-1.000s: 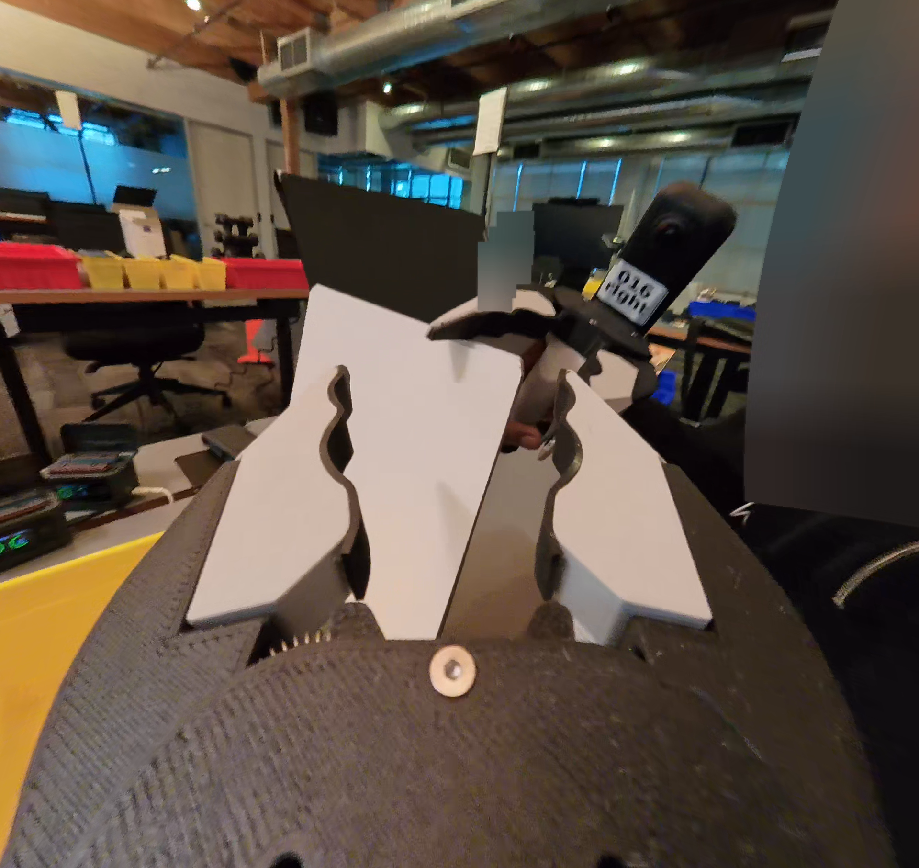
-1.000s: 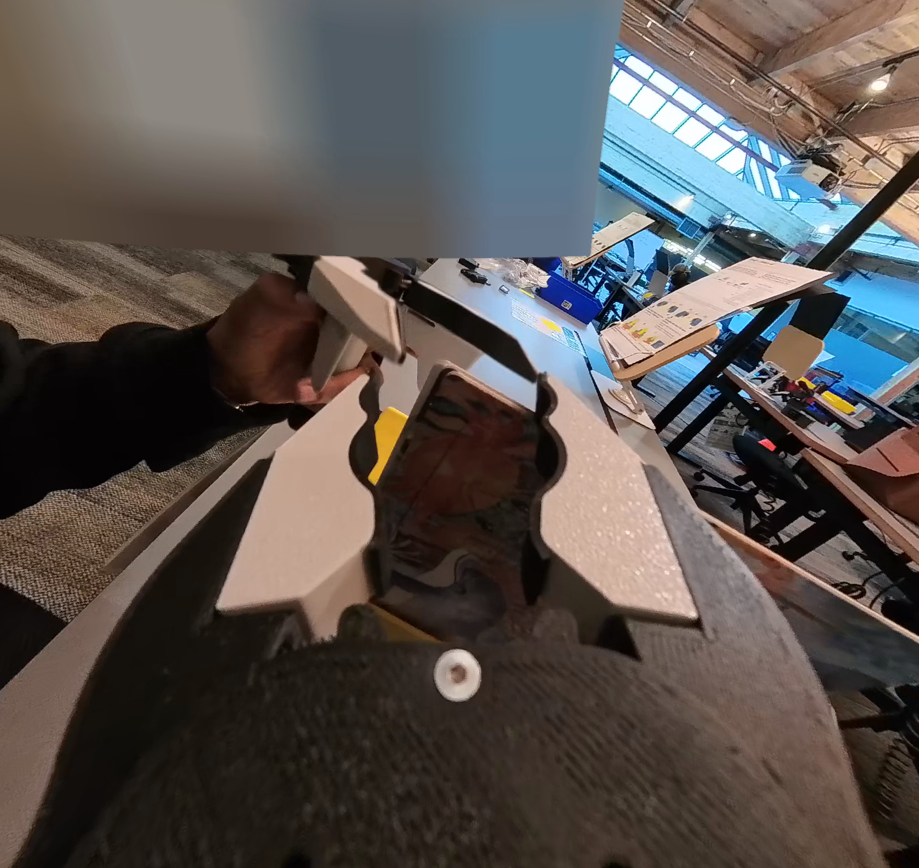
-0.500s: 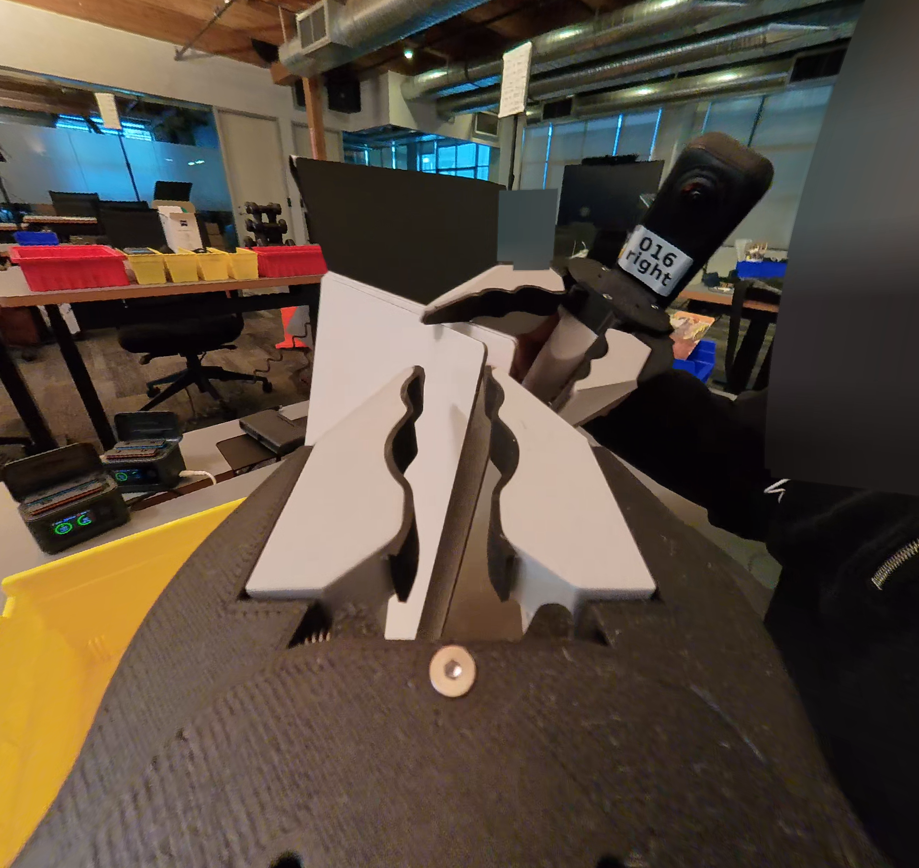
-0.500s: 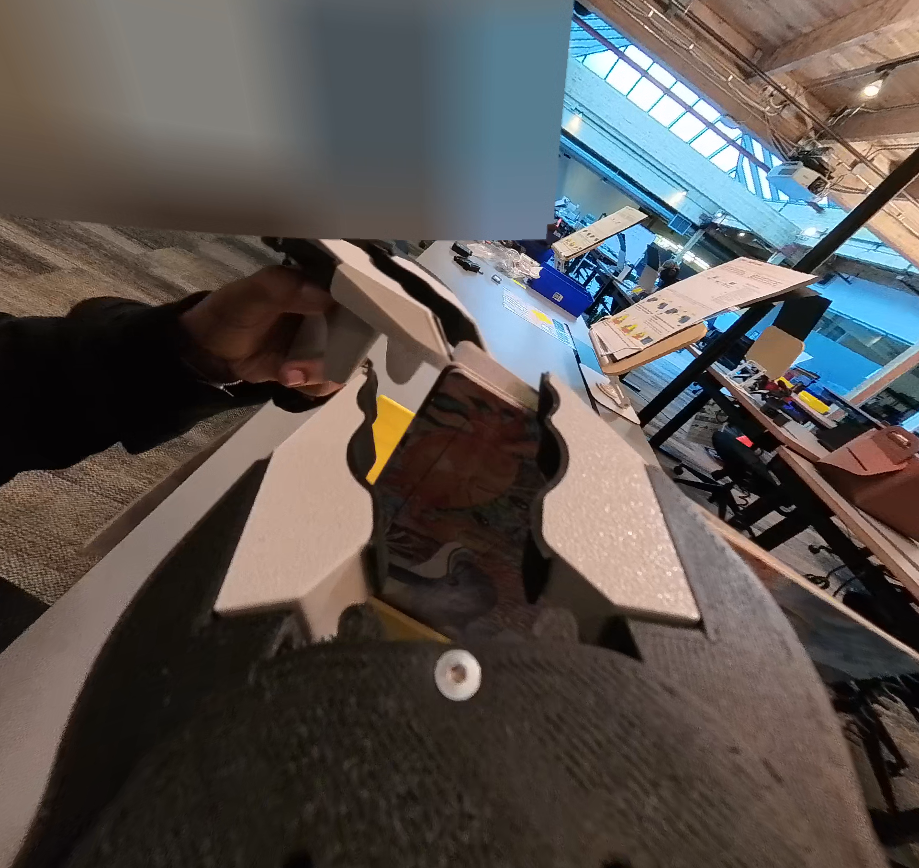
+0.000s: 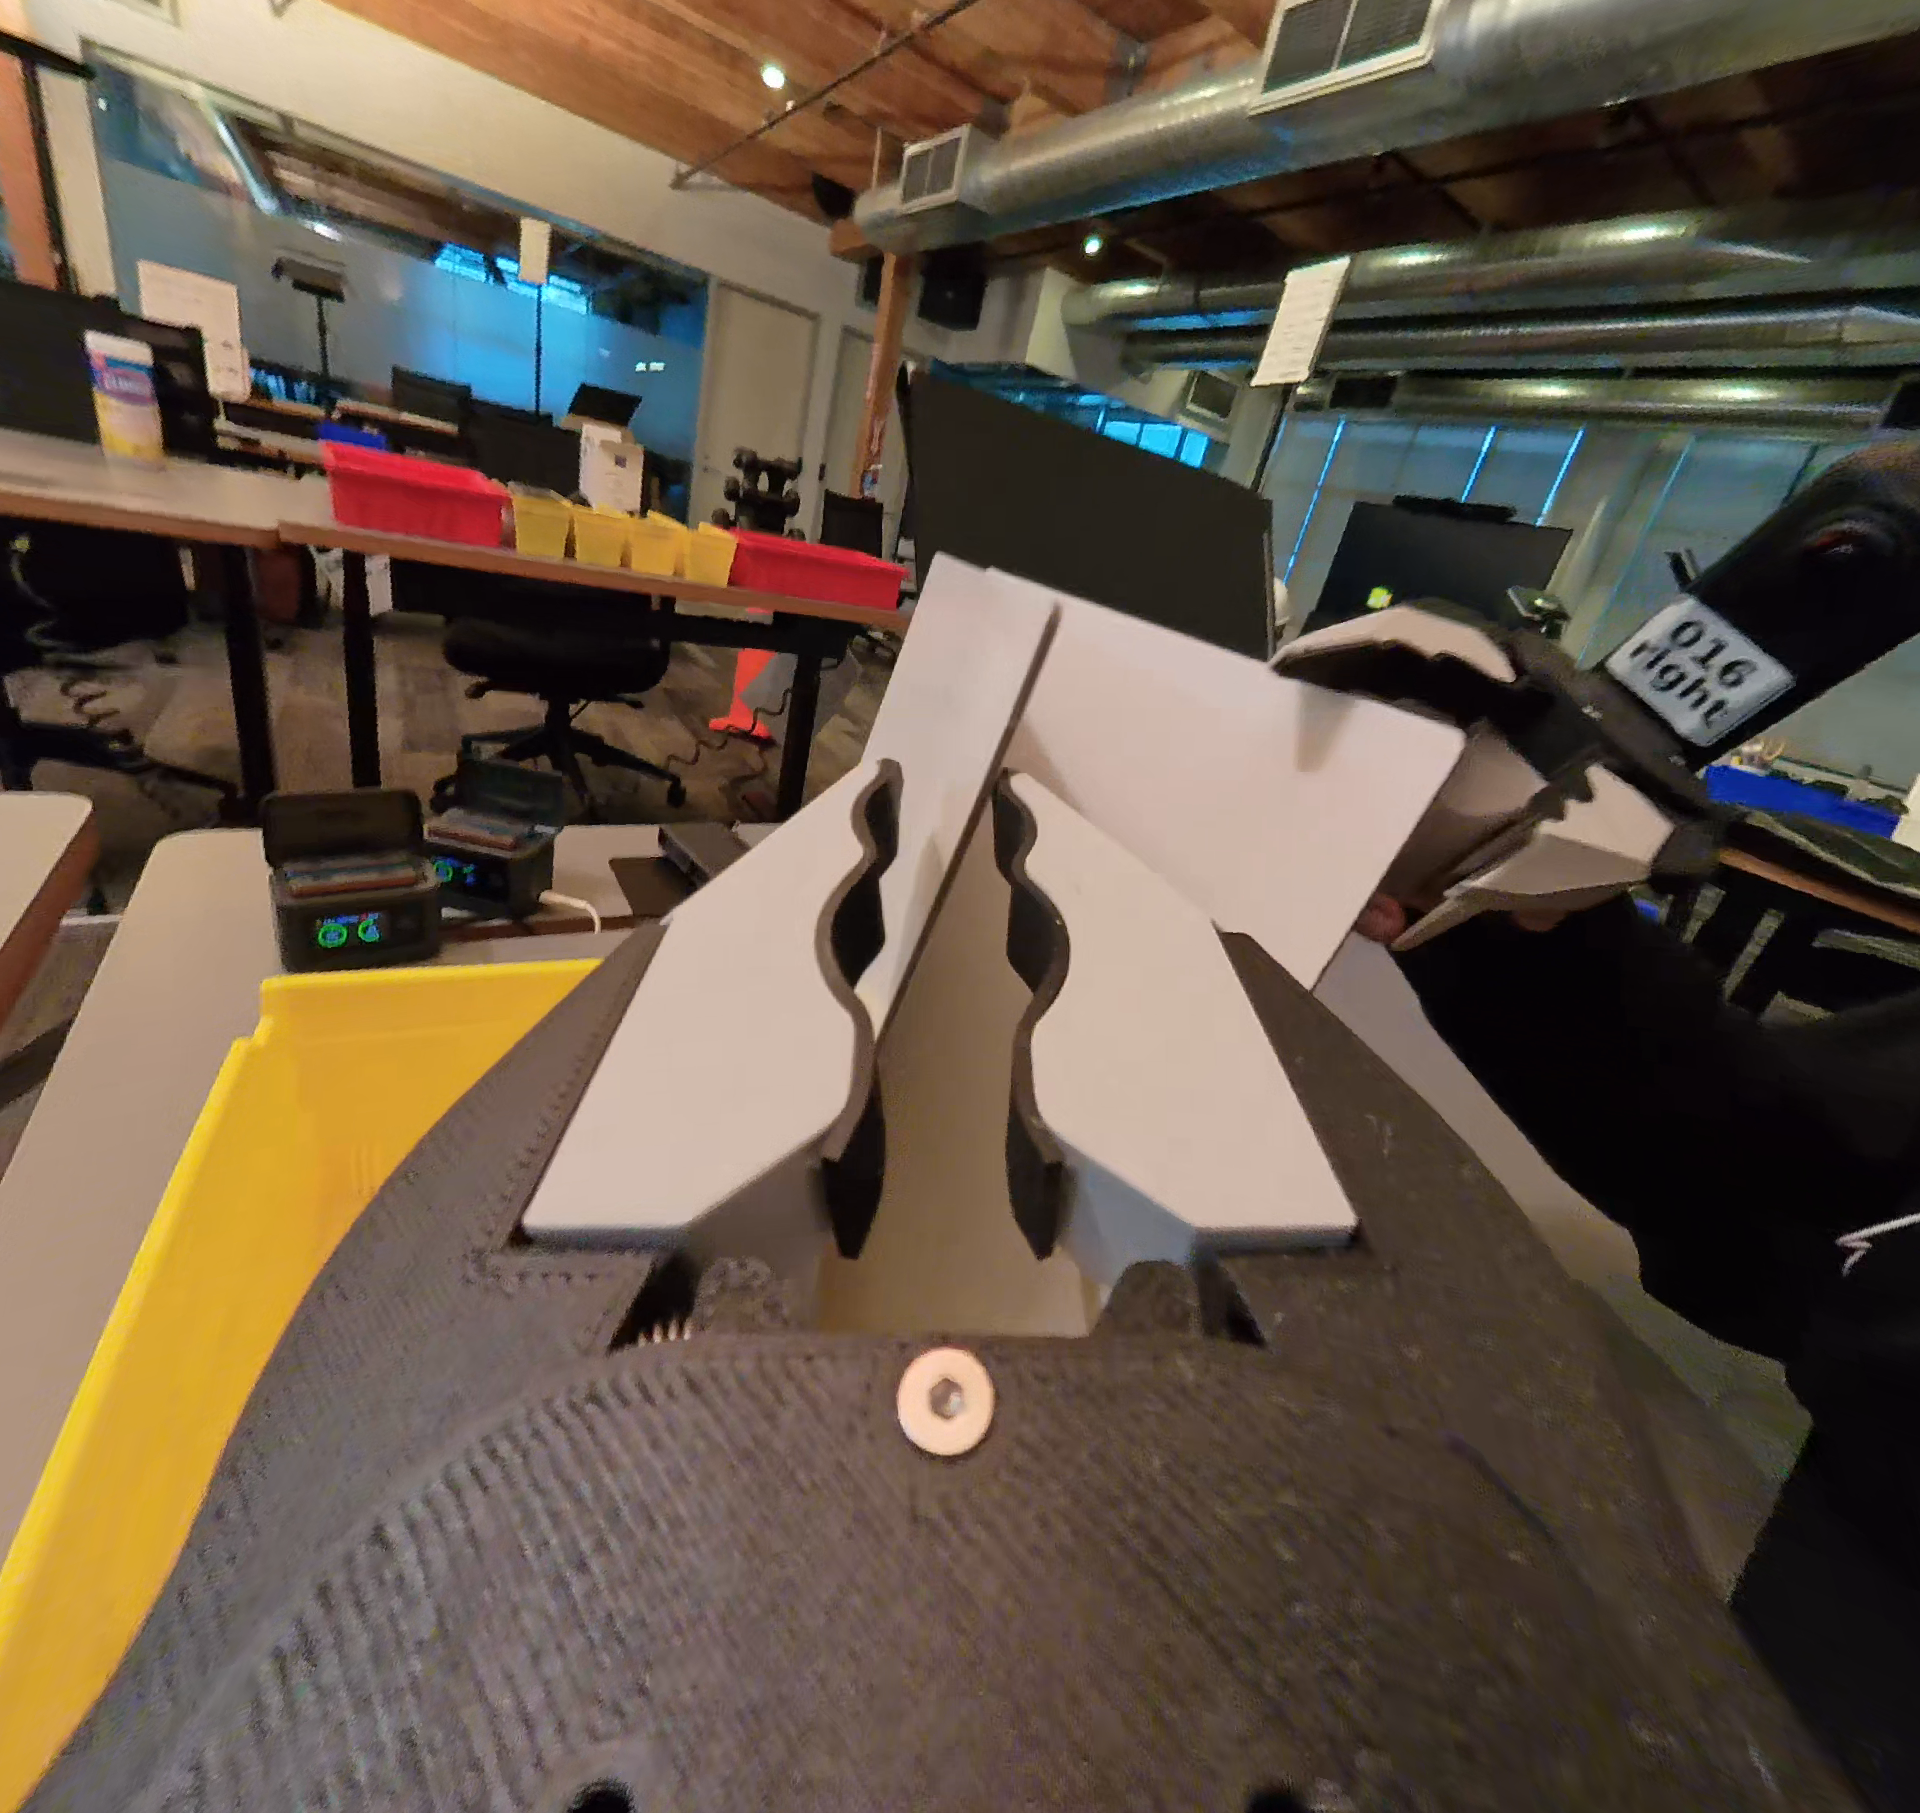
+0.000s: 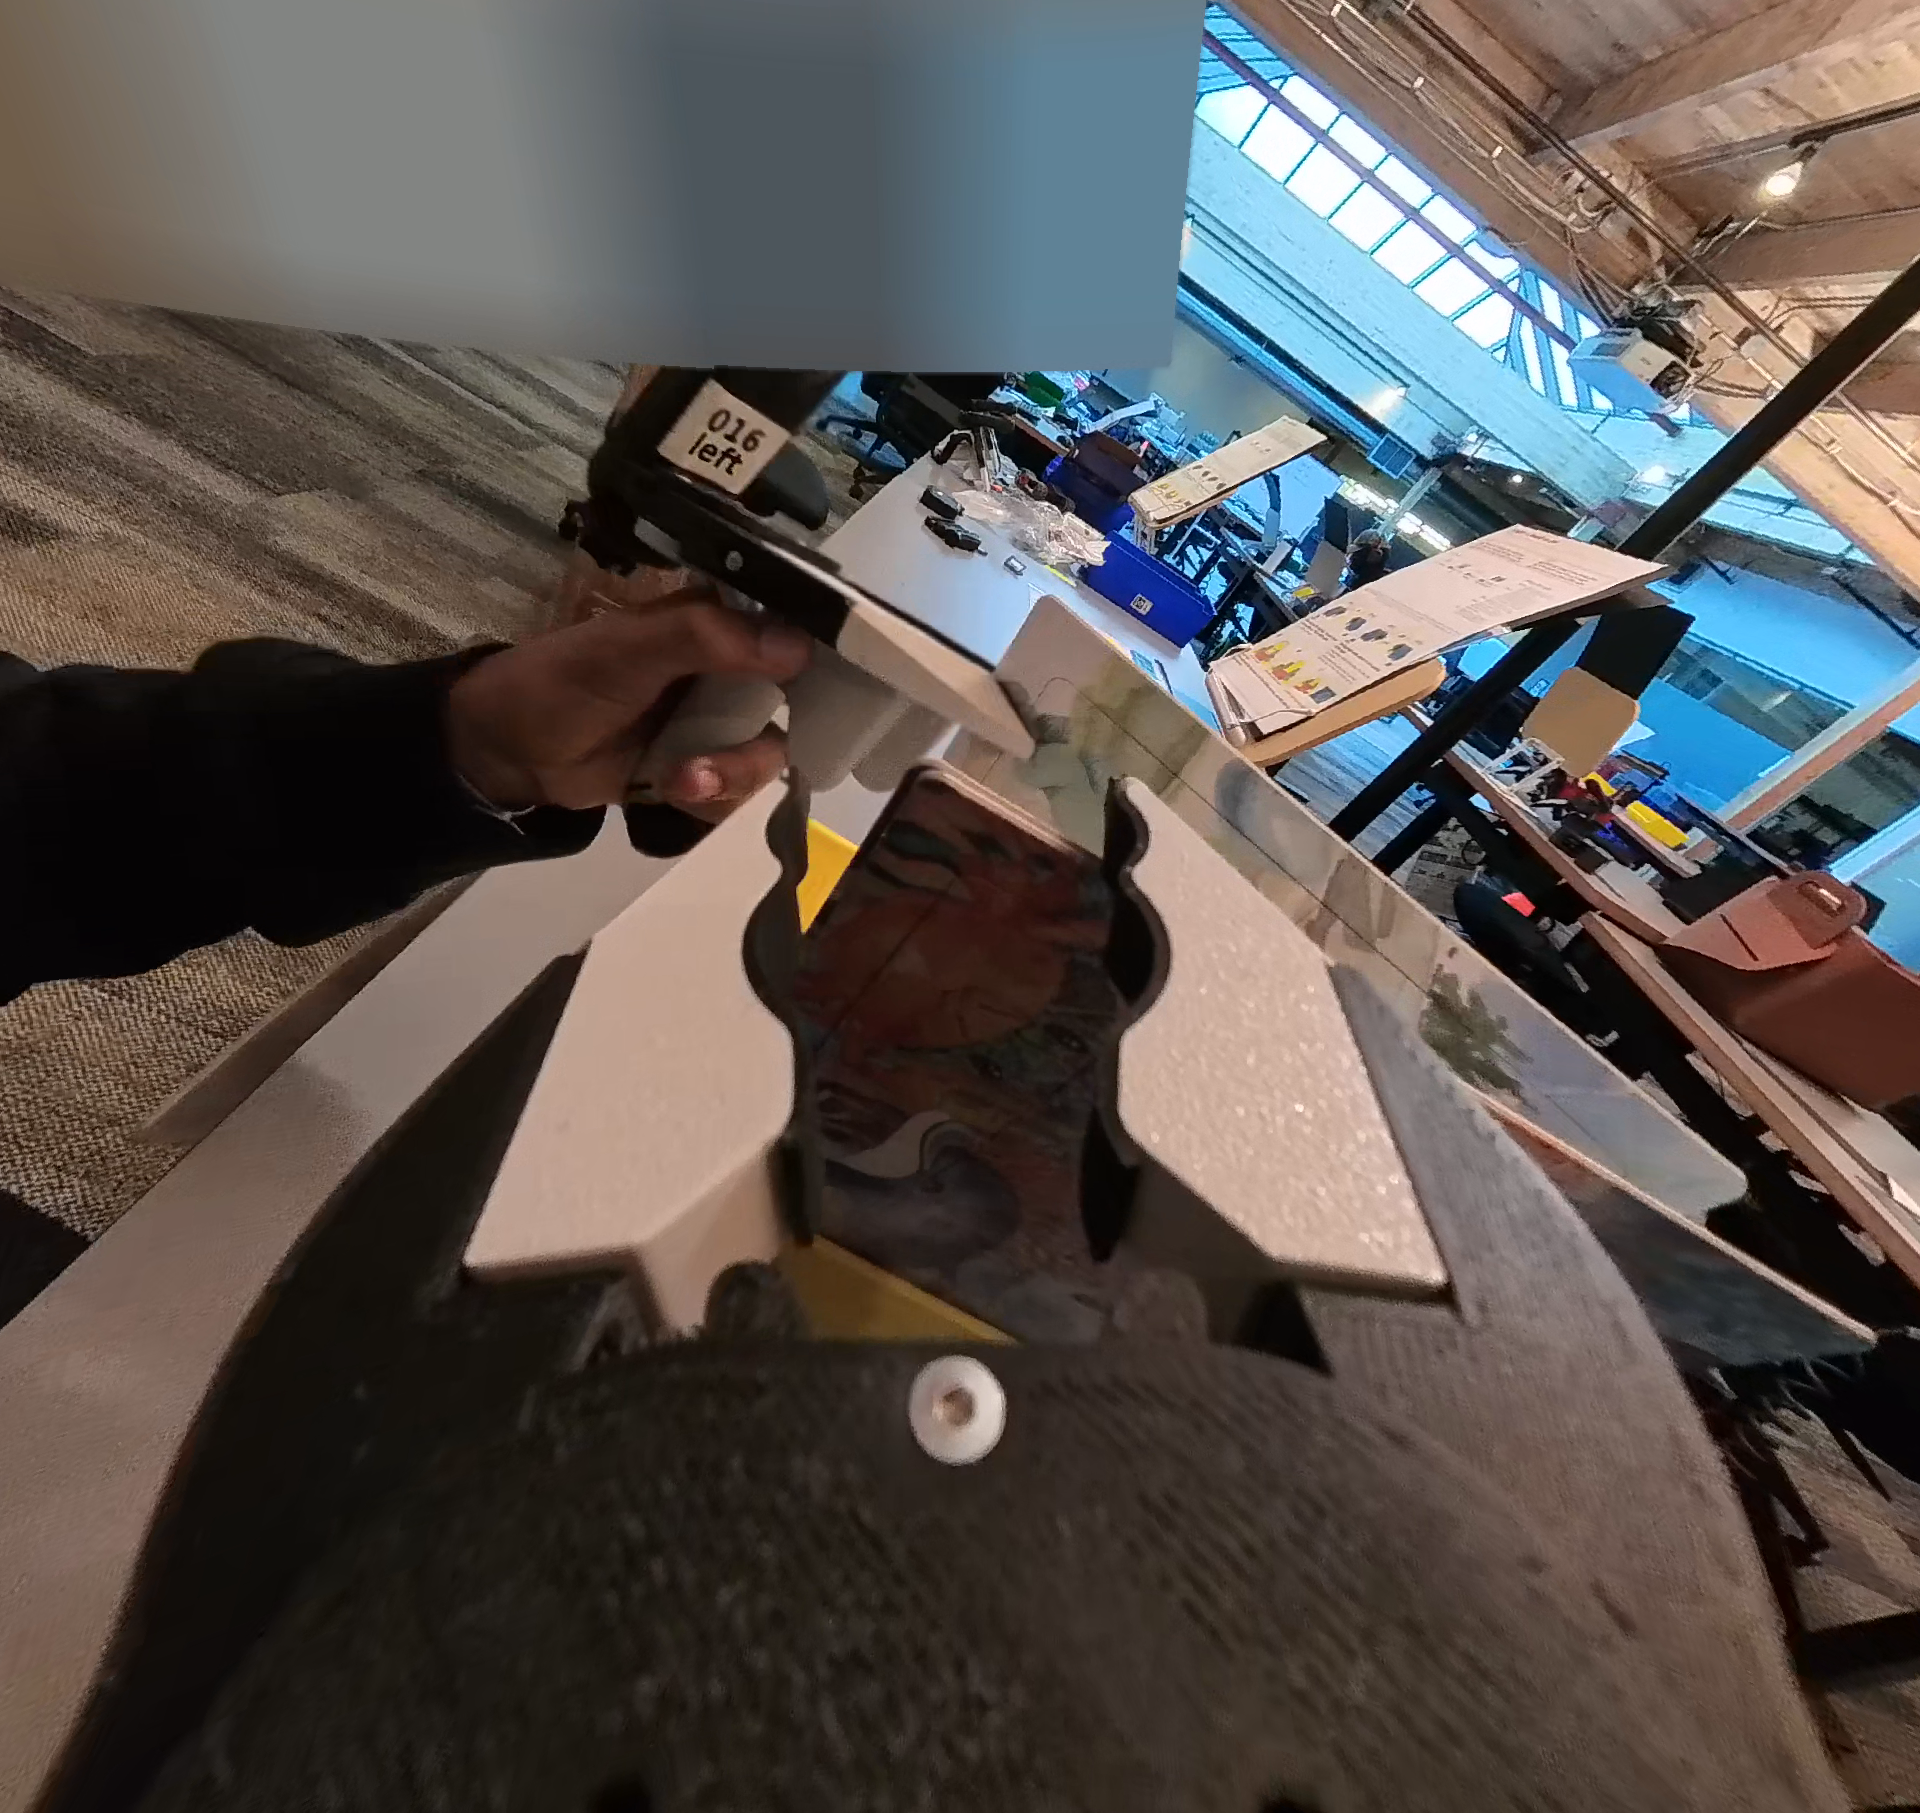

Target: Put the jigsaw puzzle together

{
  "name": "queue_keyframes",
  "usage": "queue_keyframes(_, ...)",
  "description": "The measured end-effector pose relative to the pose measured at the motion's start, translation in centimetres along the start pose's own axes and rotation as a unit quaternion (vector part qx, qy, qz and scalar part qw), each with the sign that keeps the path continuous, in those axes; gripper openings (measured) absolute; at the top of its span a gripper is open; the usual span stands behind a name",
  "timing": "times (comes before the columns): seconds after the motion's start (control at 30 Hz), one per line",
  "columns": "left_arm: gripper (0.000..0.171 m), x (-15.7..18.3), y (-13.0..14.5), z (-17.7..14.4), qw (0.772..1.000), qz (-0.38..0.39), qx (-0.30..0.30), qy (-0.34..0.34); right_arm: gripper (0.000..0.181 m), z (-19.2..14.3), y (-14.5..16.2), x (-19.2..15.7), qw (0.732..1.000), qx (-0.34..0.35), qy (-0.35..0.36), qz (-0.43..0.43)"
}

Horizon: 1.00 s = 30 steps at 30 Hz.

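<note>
Up close, the left gripper (image 5: 940,942) pinches one flat puzzle piece (image 5: 961,724) edge-on, raised over the yellow bin (image 5: 208,1192). Just beyond, the right gripper (image 6: 951,953) clamps a second piece (image 5: 1226,776), the two meeting at an angle. Far back, red bins (image 5: 405,506) line a table

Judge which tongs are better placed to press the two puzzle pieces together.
Right, probably: the right tongs span their picture piece edge to edge, aimed at the long piece that the left tongs clamp.
</note>
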<state>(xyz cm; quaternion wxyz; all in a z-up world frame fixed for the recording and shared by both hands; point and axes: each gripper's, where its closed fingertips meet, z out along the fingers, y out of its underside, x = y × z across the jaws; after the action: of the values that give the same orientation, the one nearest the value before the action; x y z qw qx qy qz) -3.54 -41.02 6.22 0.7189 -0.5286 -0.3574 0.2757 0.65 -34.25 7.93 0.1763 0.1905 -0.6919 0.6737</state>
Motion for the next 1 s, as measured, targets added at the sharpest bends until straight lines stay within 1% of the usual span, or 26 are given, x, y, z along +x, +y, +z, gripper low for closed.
queue_keyframes(0.1, 0.026, -1.2, 2.1, 0.8, 0.999, -0.002, -0.049, -0.018, 0.057, 0.1, 0.0, 0.0, 1.000, -0.001, -0.001, 0.002)
queue_keyframes(0.17, 0.027, -1.8, 3.9, 1.4, 0.995, 0.007, -0.095, -0.027, 0.056, 0.1, 0.0, 0.1, 1.000, -0.001, -0.002, 0.002)
queue_keyframes(0.2, 0.018, -1.9, 4.5, 1.5, 0.994, 0.016, -0.108, -0.026, 0.056, 0.2, 0.0, 0.1, 1.000, -0.001, -0.002, 0.002)
queue_keyframes(0.23, 0.008, -1.8, 4.6, 1.6, 0.993, 0.031, -0.110, -0.022, 0.056, 0.2, 0.0, 0.1, 1.000, -0.001, -0.002, 0.002)
queue_keyframes(0.27, 0.003, -2.1, 4.4, 1.5, 0.993, 0.045, -0.103, -0.034, 0.055, 0.2, 0.0, 0.2, 1.000, -0.001, -0.001, 0.002)
queue_keyframes(0.33, 0.001, -2.9, 3.6, 1.1, 0.991, 0.067, -0.091, -0.064, 0.053, 0.3, 0.0, 0.3, 1.000, -0.001, -0.001, 0.002)
queue_keyframes(0.4, 0.001, -3.4, 1.9, 0.1, 0.994, 0.058, -0.058, -0.076, 0.051, 0.5, -0.1, 0.4, 1.000, -0.001, -0.004, 0.000)
queue_keyframes(0.5, 0.000, -4.5, -0.8, -2.4, 0.995, 0.038, 0.005, -0.096, 0.049, 1.4, -0.2, 0.7, 1.000, 0.001, -0.009, 0.002)
queue_keyframes(0.6, 0.000, -5.5, -3.6, -6.0, 0.989, 0.025, 0.080, -0.121, 0.049, 2.8, -0.3, 0.9, 1.000, 0.001, -0.015, -0.006)
queue_keyframes(0.7, 0.000, -6.3, -5.9, -10.5, 0.976, 0.035, 0.146, -0.160, 0.049, 4.7, -0.3, 1.3, 1.000, -0.002, -0.021, -0.014)
queue_keyframes(0.77, 0.000, -5.9, -7.6, -13.5, 0.963, 0.048, 0.202, -0.173, 0.049, 6.2, -0.2, 1.8, 0.999, -0.005, -0.022, -0.025)
queue_keyframes(0.83, 0.000, -4.9, -9.0, -16.2, 0.952, 0.057, 0.248, -0.172, 0.047, 7.7, 0.0, 2.4, 0.999, -0.008, -0.022, -0.039)
queue_keyframes(0.93, 0.000, -3.3, -10.7, -19.5, 0.937, 0.068, 0.298, -0.168, 0.047, 9.9, 0.3, 2.9, 0.999, -0.006, -0.027, -0.035)
queue_keyframes(1.0, 0.000, -2.1, -11.5, -21.1, 0.931, 0.078, 0.319, -0.162, 0.047, 10.9, 0.5, 3.2, 0.999, 0.004, -0.024, -0.030)
